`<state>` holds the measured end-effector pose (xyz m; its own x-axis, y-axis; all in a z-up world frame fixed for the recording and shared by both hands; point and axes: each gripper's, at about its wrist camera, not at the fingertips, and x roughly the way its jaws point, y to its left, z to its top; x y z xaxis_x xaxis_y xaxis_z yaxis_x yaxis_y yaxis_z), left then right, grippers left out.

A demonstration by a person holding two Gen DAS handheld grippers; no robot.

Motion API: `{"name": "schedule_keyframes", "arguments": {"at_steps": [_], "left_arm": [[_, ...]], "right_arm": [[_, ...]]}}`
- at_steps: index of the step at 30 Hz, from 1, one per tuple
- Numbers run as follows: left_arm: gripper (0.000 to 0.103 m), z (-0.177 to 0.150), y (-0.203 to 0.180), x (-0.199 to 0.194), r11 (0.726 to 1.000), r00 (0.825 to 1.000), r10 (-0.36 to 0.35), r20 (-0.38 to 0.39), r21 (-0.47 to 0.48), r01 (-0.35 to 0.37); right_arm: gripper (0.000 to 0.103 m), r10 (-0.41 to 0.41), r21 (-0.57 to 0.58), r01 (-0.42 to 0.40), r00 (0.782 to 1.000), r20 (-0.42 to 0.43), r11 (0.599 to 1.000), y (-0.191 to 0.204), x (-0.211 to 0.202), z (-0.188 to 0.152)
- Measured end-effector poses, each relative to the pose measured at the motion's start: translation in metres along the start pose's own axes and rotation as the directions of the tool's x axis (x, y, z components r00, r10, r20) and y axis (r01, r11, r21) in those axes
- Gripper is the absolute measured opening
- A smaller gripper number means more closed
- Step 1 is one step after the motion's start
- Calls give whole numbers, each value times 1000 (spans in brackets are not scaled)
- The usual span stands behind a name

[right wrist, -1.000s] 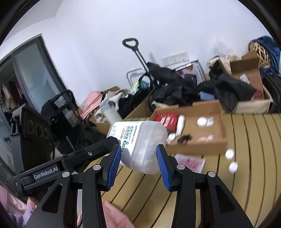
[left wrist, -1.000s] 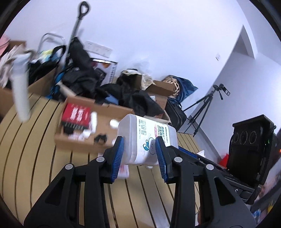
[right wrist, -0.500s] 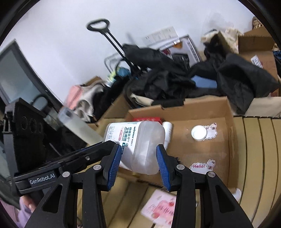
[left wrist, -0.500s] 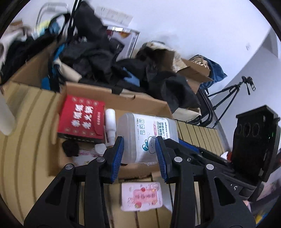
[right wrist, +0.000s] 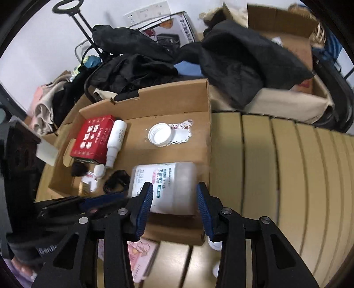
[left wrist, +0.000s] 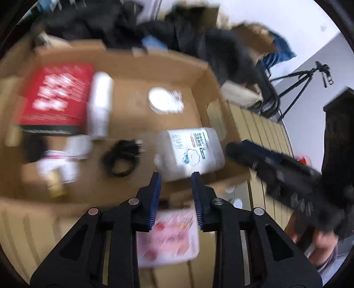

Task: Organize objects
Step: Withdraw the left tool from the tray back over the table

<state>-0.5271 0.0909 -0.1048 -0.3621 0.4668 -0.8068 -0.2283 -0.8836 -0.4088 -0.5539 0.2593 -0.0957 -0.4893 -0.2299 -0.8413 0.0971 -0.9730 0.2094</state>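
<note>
Right wrist view: right tongs [right wrist: 174, 207] grasp cotton-swab jar [right wrist: 164, 187] over cardboard box [right wrist: 206, 124]; left tongs [left wrist: 176, 196], just narrowed, hold nothing.

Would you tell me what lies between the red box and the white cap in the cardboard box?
A white bottle lies on its side against the red box, then bare cardboard up to the cap; the right wrist view shows it best.

Place: cluttered home storage room
Evidence: dark clothes [right wrist: 239, 57] heaped on cardboard boxes [right wrist: 285, 104]; trolley handle [right wrist: 66, 5]; wall sockets [right wrist: 147, 11]; tripod [left wrist: 298, 88]
</note>
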Motion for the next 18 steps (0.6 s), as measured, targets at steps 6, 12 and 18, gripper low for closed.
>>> {"name": "schedule_keyframes", "arguments": {"at_steps": [6, 12, 18], "left_arm": [[62, -109, 19, -156, 979, 944, 201, 263, -41, -197], [71, -235, 41, -257, 897, 846, 438, 303, -217, -386], [75, -276, 30, -288, 884, 817, 459, 349, -270, -381]], "right_arm": [[68, 134, -9, -137, 953, 270, 991, 28, -82, -40], [71, 334, -82, -324, 914, 230, 942, 85, -93, -113], [71, 398, -108, -386, 907, 138, 916, 122, -96, -158]]}}
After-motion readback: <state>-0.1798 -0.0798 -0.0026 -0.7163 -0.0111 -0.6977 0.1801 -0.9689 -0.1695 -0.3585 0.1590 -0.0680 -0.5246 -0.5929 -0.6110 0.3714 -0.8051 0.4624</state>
